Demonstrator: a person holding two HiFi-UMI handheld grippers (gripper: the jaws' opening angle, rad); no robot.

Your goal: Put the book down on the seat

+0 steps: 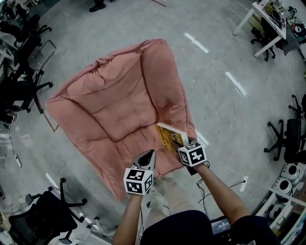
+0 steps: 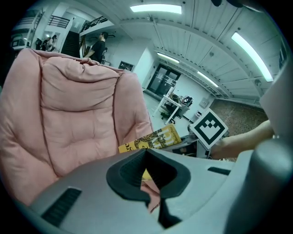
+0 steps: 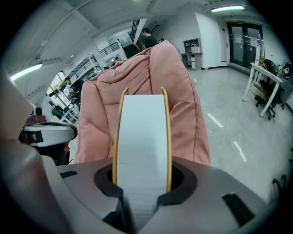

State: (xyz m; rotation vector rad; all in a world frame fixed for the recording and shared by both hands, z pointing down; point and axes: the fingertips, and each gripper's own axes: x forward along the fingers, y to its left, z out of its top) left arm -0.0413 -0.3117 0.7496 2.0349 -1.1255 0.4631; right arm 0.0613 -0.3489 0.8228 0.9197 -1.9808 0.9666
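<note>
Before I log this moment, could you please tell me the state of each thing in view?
book: clamped in the right gripper, over the chair's near right edge, not yet set down.
right gripper: shut on the book.
left gripper: shut, nothing between its jaws.
pink chair: nothing lying on its seat.

There is one pink seat (image 1: pixel 110 105). One yellow book (image 1: pixel 171 136) hangs over the seat's near right edge. Two grippers are at its near edge, the left gripper (image 1: pixel 149 154) and the right gripper (image 1: pixel 183 143), and each carries one marker cube, two in all. One white table (image 1: pixel 260 14) stands far beyond the seat's right side. One power strip (image 1: pixel 244 183) lies on the floor to the seat's right. Two black office chairs can be counted singly, one (image 1: pixel 48 210) by its near left corner and one (image 1: pixel 287 139) well to its right; the cluster on its left cannot be counted.
</note>
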